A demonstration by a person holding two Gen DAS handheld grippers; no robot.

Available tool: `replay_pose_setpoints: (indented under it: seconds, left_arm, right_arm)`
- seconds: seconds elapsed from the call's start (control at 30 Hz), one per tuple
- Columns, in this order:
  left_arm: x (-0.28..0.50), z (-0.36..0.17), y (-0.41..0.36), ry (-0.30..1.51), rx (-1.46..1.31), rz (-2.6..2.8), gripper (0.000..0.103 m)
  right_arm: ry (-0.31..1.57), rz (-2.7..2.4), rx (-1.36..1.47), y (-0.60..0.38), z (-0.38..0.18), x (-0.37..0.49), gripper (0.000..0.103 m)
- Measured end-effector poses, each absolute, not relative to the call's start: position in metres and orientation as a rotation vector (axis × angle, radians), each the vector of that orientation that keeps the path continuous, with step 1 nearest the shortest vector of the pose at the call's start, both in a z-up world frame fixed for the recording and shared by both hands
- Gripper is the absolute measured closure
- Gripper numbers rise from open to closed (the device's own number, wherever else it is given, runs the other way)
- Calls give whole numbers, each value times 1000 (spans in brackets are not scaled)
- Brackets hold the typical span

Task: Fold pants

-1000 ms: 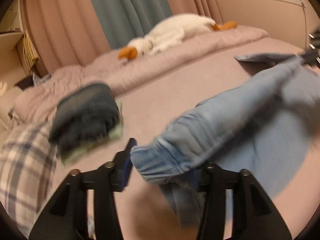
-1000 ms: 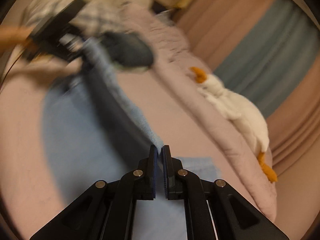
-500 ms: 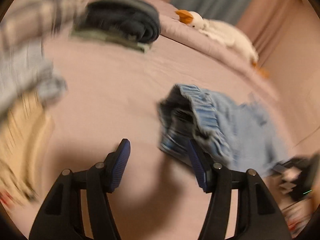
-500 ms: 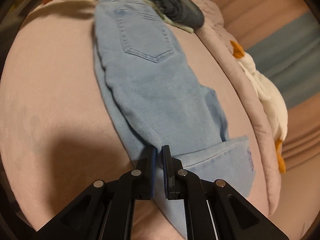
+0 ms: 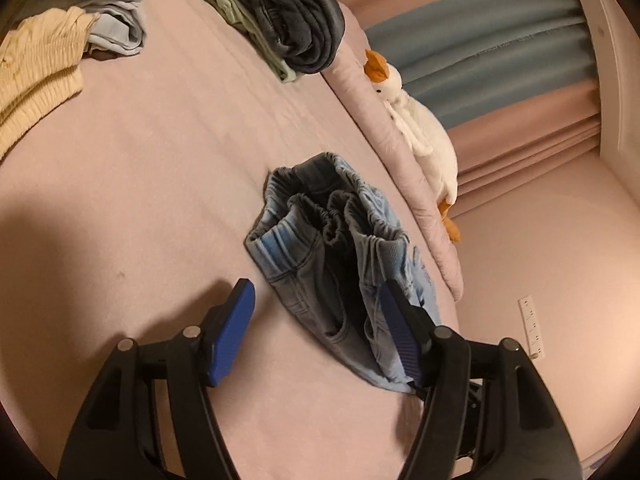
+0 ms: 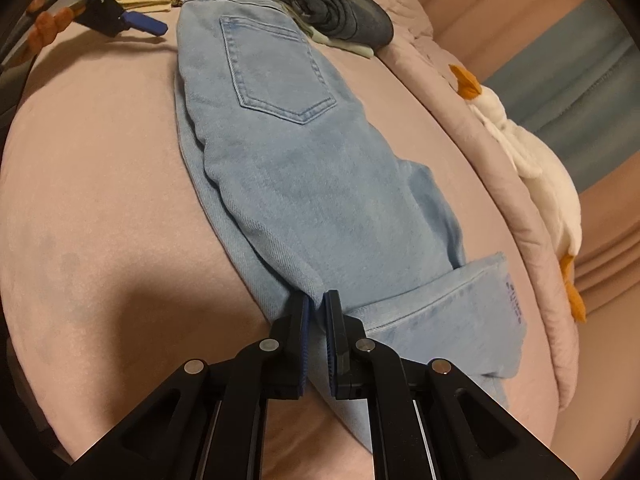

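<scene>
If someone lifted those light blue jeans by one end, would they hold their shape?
Probably not. The light blue denim jeans lie limp, draped over the pink bed, so they would likely sag. The gathered waistband already slumps open. Layered denim probably has some weight.

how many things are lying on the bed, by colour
light blue: 2, the jeans and a crumpled garment
dark: 1, folded pants
pale green: 1, folded cloth
yellow: 1, ribbed garment
white: 1, plush goose
total: 6
</scene>
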State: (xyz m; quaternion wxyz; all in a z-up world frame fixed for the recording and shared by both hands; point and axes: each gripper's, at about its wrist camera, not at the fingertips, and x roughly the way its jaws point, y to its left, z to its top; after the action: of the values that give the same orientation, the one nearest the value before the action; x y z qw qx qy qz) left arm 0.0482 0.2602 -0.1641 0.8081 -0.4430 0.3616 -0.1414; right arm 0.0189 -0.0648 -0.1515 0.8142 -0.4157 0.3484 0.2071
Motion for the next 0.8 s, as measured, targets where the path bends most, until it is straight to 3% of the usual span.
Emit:
replay_pose_setpoints:
  seconds: [0.07,0.17,0.27,0.33,0.37,0.63,0.8]
  left_arm:
    - [45,-163,263,730,-1002,-333,37]
    - [42,-159,263,704,-1010,-322,28]
    - [59,-159,252,749,-991,-335,30]
    - [73,-161,242,781,-965,-339,50]
    - [80,-162,240,803,-955,-323,84]
    - [112,-109,230,668,-840,-306,86]
    - [109,-144,241,745,-800,-220,85]
  right_arm:
    - [743,442,-888,-66,-151,18,97]
    - [744,444,-883,-67,-151,18,97]
    - [748,444,-882,-65,-153,21,97]
    - [743,439,-885,-64,-154,22,97]
    - [742,436,-884,-64,-155,23,97]
    - [634,354,-830,-67,-119,37,101]
    - [597,359,-815,-62,-107,34,101]
